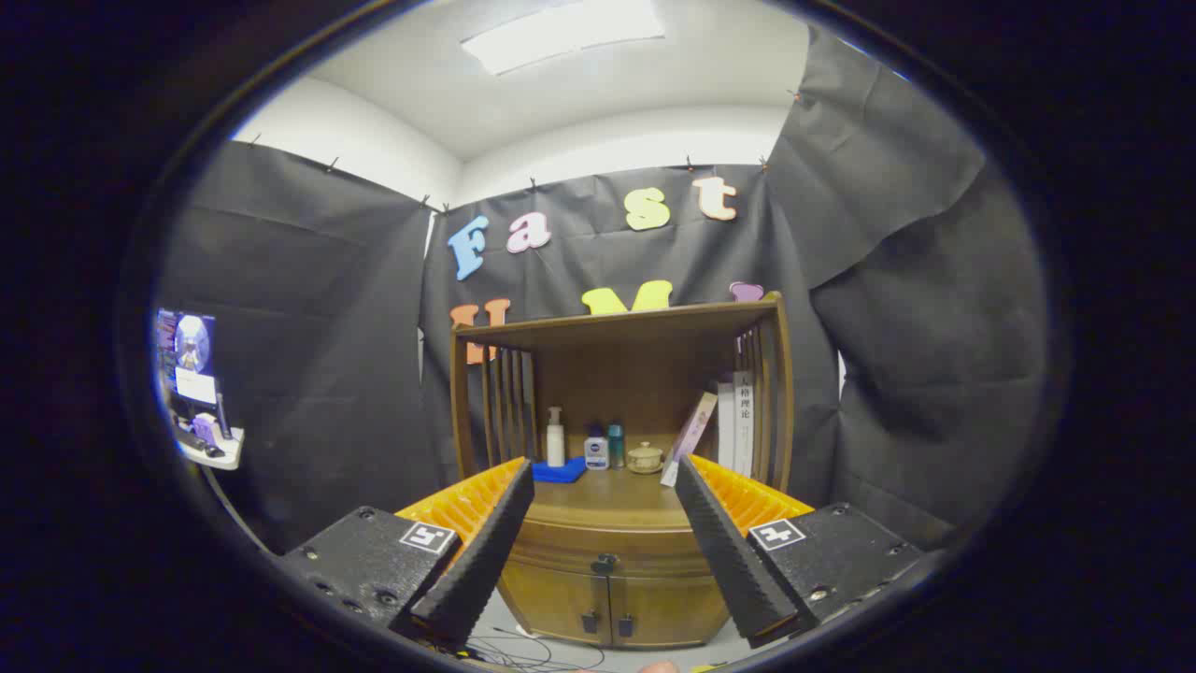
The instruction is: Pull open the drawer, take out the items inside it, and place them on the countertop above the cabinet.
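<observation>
While the claw point(605, 481) hangs released with its fingers spread wide and nothing between them, the wooden cabinet point(612, 523) stands well beyond the fingertips against the booth wall. Its drawer point(607, 553) sits closed under the tabletop point(607, 495), with a dark knob point(605, 564) at its middle and two small doors point(612, 609) below. On the tabletop rest a pump bottle point(555, 436), a blue cloth point(559, 472), two small bottles point(605, 447), a lidded jar point(645, 458) and upright books point(733, 421).
</observation>
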The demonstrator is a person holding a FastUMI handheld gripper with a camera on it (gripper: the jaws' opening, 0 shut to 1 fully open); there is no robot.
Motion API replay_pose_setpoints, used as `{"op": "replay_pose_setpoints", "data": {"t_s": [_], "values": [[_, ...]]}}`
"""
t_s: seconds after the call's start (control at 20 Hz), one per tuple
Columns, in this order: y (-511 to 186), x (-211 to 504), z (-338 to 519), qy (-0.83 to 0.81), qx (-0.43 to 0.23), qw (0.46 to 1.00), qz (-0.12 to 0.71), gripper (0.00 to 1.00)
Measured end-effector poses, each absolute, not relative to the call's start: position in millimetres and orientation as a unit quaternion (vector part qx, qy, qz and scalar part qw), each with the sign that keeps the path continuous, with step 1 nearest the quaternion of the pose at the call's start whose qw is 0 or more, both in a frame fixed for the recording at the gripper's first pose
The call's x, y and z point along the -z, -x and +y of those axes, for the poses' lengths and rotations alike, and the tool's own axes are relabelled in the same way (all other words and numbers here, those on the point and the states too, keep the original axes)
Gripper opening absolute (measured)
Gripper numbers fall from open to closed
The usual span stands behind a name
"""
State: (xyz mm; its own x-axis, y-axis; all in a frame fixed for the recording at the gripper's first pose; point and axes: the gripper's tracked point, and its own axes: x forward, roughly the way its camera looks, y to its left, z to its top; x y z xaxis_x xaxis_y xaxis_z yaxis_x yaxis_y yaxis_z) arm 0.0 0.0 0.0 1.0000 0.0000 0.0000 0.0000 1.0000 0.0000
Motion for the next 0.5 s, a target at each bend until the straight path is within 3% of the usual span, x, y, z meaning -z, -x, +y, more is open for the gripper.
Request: {"op": "replay_pose_setpoints", "data": {"t_s": [0.5], "values": [[-38,48,-9,0.015,0.042,0.999,0.028,0.99]]}}
